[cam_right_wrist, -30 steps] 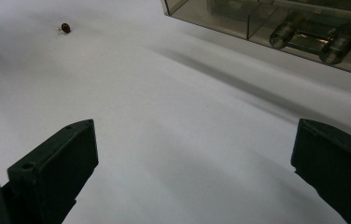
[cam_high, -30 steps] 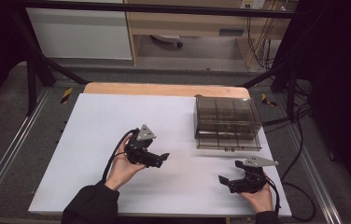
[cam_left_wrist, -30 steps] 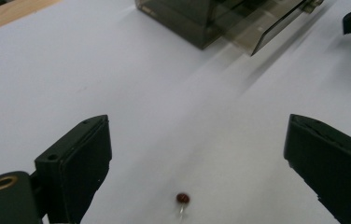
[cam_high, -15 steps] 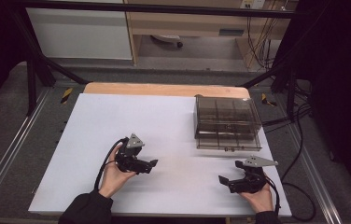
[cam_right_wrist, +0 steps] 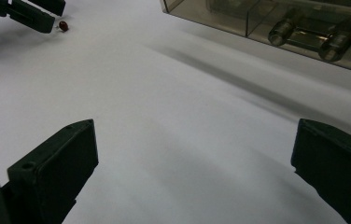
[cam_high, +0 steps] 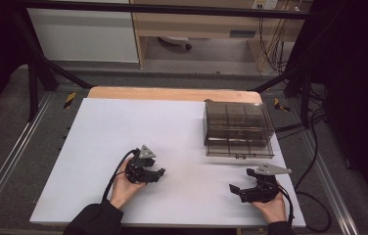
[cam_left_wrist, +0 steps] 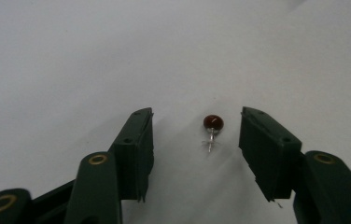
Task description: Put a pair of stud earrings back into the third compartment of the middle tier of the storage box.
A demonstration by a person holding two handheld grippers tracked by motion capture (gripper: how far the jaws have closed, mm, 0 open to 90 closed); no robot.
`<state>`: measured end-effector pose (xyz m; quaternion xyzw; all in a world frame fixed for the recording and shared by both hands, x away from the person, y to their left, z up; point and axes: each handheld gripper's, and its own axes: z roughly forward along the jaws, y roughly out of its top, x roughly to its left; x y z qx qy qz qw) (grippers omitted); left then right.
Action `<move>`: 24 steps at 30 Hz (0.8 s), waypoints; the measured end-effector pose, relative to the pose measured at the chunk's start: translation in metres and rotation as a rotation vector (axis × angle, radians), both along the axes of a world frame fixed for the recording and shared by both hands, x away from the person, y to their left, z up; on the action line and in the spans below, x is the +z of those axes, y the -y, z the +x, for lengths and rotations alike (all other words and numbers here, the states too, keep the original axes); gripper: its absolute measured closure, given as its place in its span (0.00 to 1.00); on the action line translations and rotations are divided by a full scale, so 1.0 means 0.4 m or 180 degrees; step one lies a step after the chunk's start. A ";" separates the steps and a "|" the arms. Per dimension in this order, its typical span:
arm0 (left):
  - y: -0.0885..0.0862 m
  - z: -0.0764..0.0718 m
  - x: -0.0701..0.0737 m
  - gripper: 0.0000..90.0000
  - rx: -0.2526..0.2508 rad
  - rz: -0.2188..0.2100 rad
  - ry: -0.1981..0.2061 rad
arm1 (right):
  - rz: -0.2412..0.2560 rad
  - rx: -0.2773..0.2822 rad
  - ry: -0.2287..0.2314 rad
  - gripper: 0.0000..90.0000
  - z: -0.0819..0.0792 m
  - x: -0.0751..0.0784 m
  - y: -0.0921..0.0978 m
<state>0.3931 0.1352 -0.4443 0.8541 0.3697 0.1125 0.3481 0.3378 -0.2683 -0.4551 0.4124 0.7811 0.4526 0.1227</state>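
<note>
From up high I can't make out the red stud (cam_left_wrist: 213, 122) under my left gripper (cam_high: 158, 174), far too small. The box (cam_high: 238, 128) is cut off in the right gripper view, contents murky.

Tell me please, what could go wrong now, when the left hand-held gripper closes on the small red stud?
1. The red stud is tiny and lies on the smooth white table between the open jaws of the left hand-held gripper; closing may flick it away or miss it.
2. Its thin metal pin might bend if squeezed.
3. The compartment box looks shut, so the open right hand-held gripper may first need to open it.
</note>
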 end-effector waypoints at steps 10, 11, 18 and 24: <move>0.007 0.002 -0.004 0.71 -0.0026 -0.0019 -0.0001 | 0.0006 0.0002 -0.0011 0.01 -0.001 0.000 -0.001; 0.007 0.002 -0.005 0.72 -0.0022 -0.0016 0.0003 | 0.0007 0.0002 -0.0007 0.01 0.000 0.000 -0.001; 0.012 -0.002 -0.005 0.83 -0.0038 0.0026 0.0046 | 0.0005 0.0001 -0.0009 0.01 0.000 0.000 -0.001; 0.015 -0.004 -0.005 0.90 -0.0044 0.0047 0.0066 | 0.0001 0.0004 -0.0012 0.01 0.000 0.000 -0.001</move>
